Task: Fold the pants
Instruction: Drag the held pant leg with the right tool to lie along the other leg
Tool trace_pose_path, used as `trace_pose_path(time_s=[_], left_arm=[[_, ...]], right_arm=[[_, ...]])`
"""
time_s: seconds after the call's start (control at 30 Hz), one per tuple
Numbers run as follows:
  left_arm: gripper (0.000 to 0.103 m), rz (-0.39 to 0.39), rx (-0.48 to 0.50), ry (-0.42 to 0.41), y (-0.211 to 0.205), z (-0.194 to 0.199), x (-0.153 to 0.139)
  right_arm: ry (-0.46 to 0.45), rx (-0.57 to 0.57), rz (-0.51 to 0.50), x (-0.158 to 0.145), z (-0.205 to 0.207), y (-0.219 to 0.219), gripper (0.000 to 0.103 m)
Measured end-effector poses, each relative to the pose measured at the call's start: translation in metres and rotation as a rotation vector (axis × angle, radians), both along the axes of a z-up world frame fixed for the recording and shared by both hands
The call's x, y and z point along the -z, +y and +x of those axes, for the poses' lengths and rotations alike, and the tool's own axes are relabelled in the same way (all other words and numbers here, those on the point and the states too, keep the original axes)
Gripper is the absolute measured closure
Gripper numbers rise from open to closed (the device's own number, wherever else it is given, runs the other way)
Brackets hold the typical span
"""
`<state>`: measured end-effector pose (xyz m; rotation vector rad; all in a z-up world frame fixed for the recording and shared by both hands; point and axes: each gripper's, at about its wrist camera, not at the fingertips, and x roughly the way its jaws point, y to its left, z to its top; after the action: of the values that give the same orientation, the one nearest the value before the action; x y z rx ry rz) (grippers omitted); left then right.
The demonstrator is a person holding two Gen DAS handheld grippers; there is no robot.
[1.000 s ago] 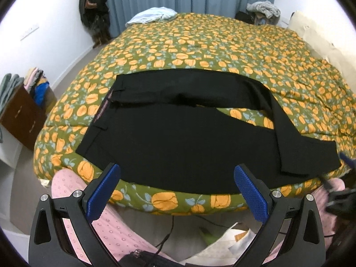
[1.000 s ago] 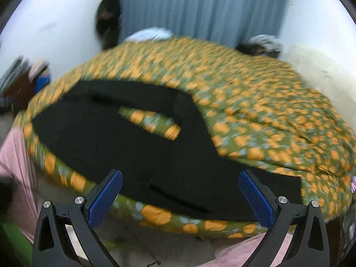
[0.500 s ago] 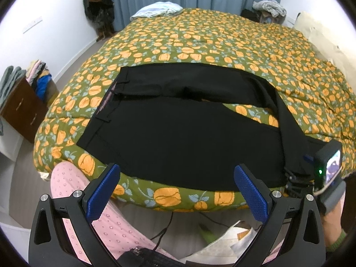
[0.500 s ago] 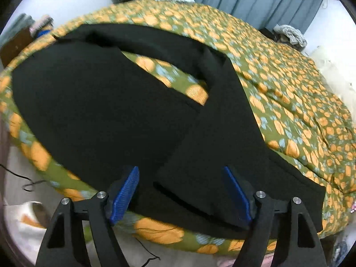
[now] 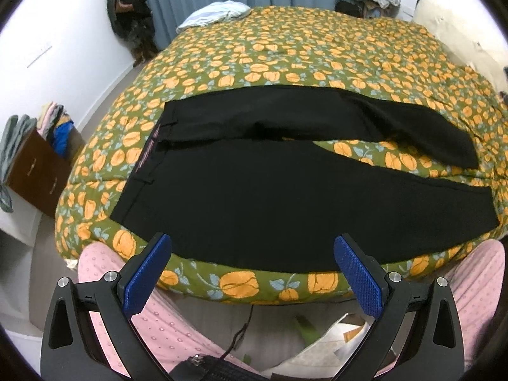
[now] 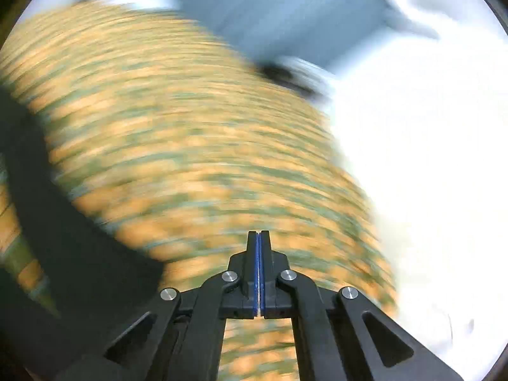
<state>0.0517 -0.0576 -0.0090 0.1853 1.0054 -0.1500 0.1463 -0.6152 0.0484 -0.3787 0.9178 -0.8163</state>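
Observation:
Black pants lie spread on the bed, waistband to the left, both legs running right. The far leg lies apart from the near leg, with bedspread showing between them. My left gripper is open and empty, held off the bed's near edge, short of the near leg. My right gripper is shut, with nothing visible between its pads. Its view is heavily blurred; a dark band of the pants shows at its left, apart from the fingers.
The bed carries a green bedspread with orange flowers. A person's pink-trousered legs are under my left gripper. A brown drawer unit with clothes stands left. Clothes piles lie at the far edge. Curtains hang behind.
The far leg, which was crossed over the near leg, now lies straight and apart. My right gripper has closed and swung right, away from the pants. My left gripper stayed open.

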Motion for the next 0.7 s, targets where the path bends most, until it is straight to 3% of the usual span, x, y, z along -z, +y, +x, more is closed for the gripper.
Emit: trace_pose_path(time_s=[0.07,0.13,0.2,0.3,0.37,0.53,0.63,0.67,0.7], left_arm=[[0.001,0.011,-0.01,-0.002,-0.001,0.001,0.0],[0.001,0.016,-0.019,0.005,-0.001,0.004,0.001],[0.001,0.022,-0.017,0.029,-0.005,0.01,0.007],[0.001,0.034,0.009,0.061,-0.015,0.014,0.014],[0.001,0.054,0.039,0.066,-0.027,0.014,0.016],[0.001,0.105,0.065,0.04,-0.042,0.009,0.012],[0.001,0.114,0.042,0.05,-0.041,0.013,0.011],[0.001,0.115,0.033,0.056,-0.04,0.015,0.011],[0.001,0.117,0.023,0.061,-0.039,0.016,0.011]], right_arm=[[-0.146,0.071,0.171,-0.018,-0.011,-0.046,0.084],[-0.256,0.095,0.301,-0.012,-0.027,-0.067,0.002],[-0.296,0.066,0.416,0.008,-0.037,-0.07,0.001],[-0.312,0.063,0.701,0.063,-0.04,-0.082,0.002],[-0.308,0.077,0.802,0.092,-0.034,-0.083,0.002],[-0.204,0.062,0.889,0.155,0.002,-0.076,0.004],[-0.065,0.083,0.881,0.2,0.028,-0.074,0.006],[-0.012,0.086,0.906,0.214,0.031,-0.071,0.014],[0.078,0.091,0.931,0.23,0.038,-0.067,0.07]])
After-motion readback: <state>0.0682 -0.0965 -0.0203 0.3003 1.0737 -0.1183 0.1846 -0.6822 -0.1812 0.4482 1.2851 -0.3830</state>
